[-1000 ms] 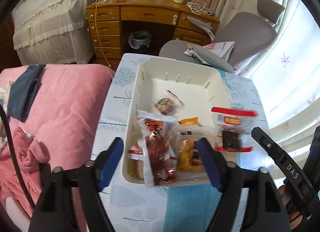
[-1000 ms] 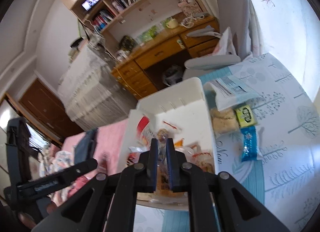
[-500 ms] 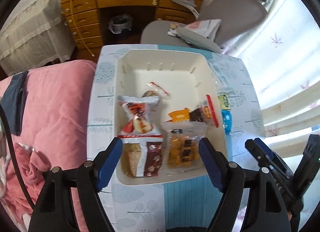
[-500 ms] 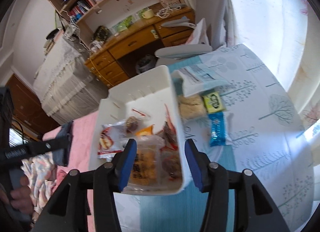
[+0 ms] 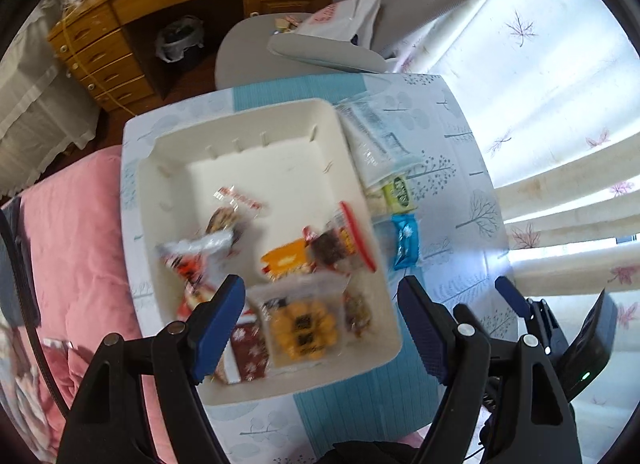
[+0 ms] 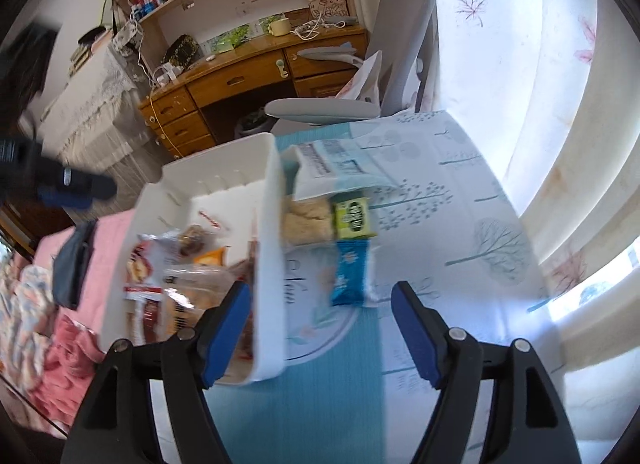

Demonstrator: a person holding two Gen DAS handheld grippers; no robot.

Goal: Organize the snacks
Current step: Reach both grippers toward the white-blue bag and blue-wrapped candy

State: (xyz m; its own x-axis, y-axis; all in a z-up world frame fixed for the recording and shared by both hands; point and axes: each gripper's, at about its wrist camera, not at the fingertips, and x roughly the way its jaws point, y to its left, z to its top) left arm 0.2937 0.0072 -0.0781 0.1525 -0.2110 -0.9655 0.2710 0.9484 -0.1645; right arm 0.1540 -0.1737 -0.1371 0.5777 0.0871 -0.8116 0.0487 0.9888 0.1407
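Two grippers hang over the bench (image 5: 460, 200), both tilted steeply down. The left gripper (image 5: 320, 328) holds its jaws wide apart with nothing gripped; between its blue pads (image 5: 218, 322) the near end of the white bin (image 5: 360, 168) shows, with a clear packet of yellow biscuits (image 5: 302, 328) lying below. The right gripper (image 6: 320, 328) has its jaws opening, and nothing is gripped between them; they straddle the bin's right wall (image 6: 270, 248) and the teal strip of cloth beside it. Inside the bin lie several packets, among them an orange one (image 5: 284, 258) and a red-edged one (image 5: 346, 240), heaped toward the near end. Outside it, just right of the wall, a blue packet (image 6: 350, 272), a green packet (image 6: 354, 218) and a pale cracker pack (image 6: 306, 220) rest on the bench. A pink bed (image 5: 76, 248) lies to the left.
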